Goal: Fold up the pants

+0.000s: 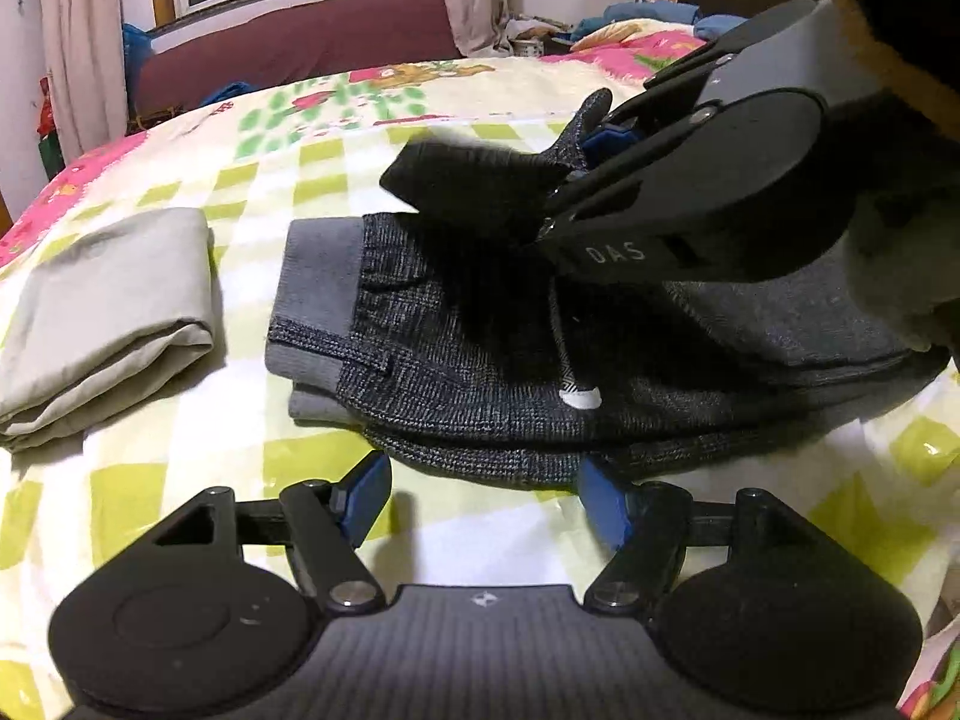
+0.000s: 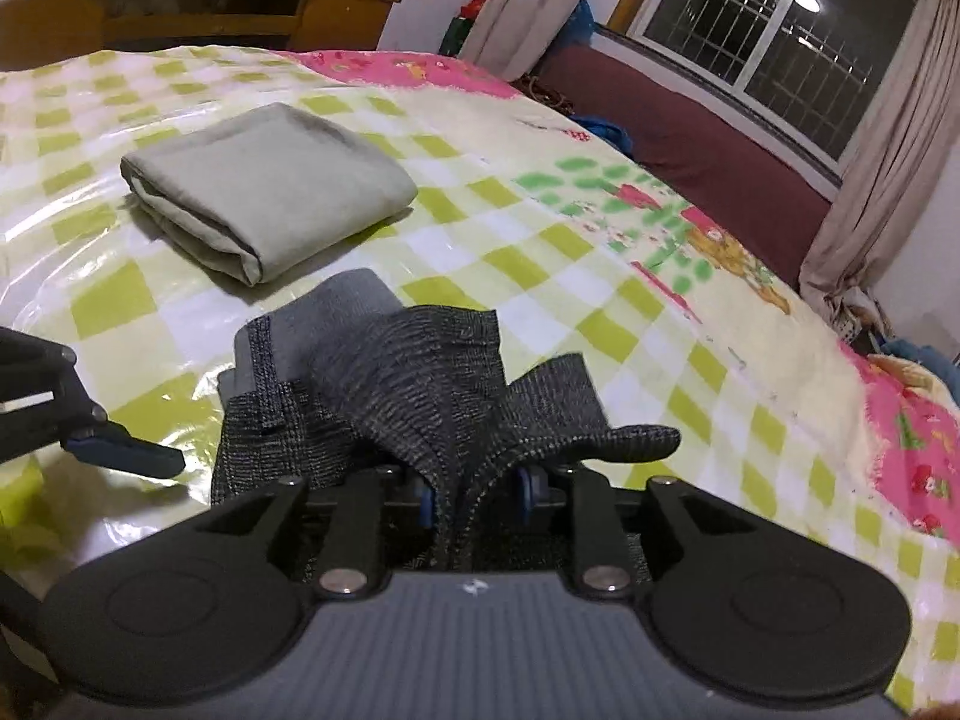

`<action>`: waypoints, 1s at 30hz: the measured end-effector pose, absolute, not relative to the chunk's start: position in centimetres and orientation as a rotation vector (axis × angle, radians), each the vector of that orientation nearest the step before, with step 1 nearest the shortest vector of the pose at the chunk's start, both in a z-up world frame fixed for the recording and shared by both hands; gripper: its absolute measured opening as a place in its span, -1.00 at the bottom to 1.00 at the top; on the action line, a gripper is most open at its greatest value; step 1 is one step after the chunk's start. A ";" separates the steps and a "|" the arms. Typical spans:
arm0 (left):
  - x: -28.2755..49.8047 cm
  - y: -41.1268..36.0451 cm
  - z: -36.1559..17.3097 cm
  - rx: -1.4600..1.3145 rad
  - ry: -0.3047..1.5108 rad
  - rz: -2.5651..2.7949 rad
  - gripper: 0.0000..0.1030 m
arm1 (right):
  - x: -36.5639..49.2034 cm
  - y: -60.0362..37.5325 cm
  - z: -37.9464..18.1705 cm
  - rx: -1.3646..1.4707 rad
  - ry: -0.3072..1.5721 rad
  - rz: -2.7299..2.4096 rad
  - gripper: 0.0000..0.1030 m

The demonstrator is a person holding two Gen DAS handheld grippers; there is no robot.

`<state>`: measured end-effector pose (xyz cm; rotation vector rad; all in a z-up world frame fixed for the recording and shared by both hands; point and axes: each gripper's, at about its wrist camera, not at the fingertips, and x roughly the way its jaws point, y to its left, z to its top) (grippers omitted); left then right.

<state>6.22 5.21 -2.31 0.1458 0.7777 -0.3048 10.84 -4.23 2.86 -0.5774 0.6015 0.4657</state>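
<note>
Dark grey checked pants (image 1: 480, 360) lie folded on the bed, their grey waistband to the left. My right gripper (image 1: 570, 162) comes in from the upper right and holds a bunched flap of the pants above the folded stack. In the right wrist view that dark fabric (image 2: 420, 360) fills the gap between the blue pads (image 2: 529, 489), with my right gripper (image 2: 477, 495) shut on it. My left gripper (image 1: 486, 498) stands open at the near edge of the pants, nothing between its blue pads. One of its fingers (image 2: 126, 450) shows at the left of the right wrist view.
A folded beige garment (image 1: 114, 312) (image 2: 264, 186) lies left of the pants. The bed cover (image 1: 180, 510) is glossy, green-checked plastic. A maroon bench (image 2: 690, 138) under a window runs along the far side. Loose clothes (image 1: 630, 24) pile at the far right; a wooden desk (image 2: 198, 6) stands behind.
</note>
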 end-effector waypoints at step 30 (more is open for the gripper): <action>4.4 6.6 -2.0 0.165 0.796 -0.209 0.59 | 10.2 -0.4 2.5 -0.408 0.630 0.584 -0.11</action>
